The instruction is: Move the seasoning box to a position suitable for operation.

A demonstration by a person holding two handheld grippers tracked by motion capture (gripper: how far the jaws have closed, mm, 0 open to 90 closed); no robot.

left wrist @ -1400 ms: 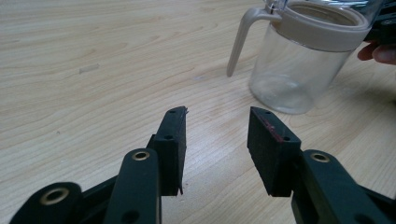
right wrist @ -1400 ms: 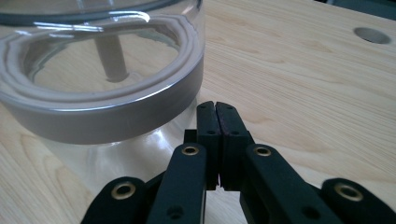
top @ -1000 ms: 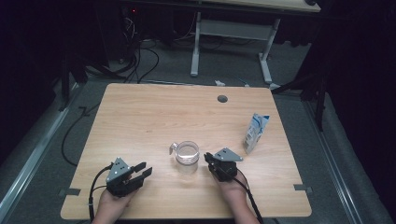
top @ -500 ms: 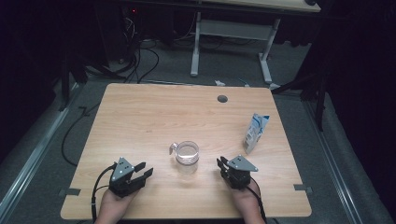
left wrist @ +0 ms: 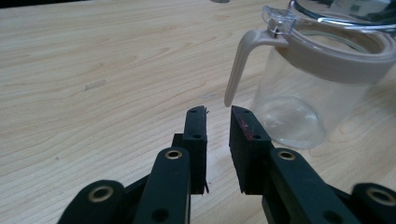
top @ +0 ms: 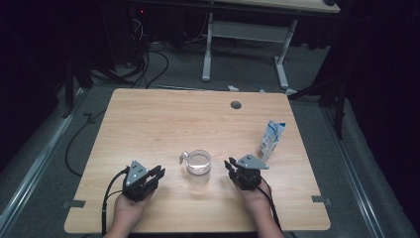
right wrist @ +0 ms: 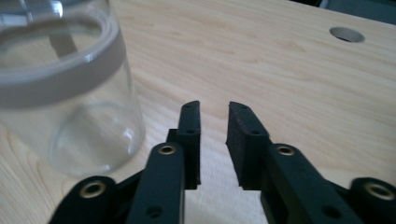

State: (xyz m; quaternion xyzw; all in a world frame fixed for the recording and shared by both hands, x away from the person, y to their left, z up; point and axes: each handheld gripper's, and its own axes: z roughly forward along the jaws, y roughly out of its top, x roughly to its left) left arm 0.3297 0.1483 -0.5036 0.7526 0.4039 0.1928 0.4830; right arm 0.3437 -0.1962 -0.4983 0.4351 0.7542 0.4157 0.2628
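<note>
Since a second ago, my right gripper [top: 232, 165] has drawn back from the jar [top: 198, 163].
Both grippers empty: left gripper [top: 159, 173] just narrowed, right narrow too.

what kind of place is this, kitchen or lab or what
Most likely a lab or recording workspace, not a kitchen: a bare wooden table with a cable hole, loose cables on the floor, and a dark room with another desk frame behind.

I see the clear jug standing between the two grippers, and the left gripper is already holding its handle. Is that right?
Not quite. The clear jug does stand between the two grippers, but the left gripper holds nothing: in the left gripper view, the handle hangs just beyond its jaws, with only a narrow empty gap between them.
</note>
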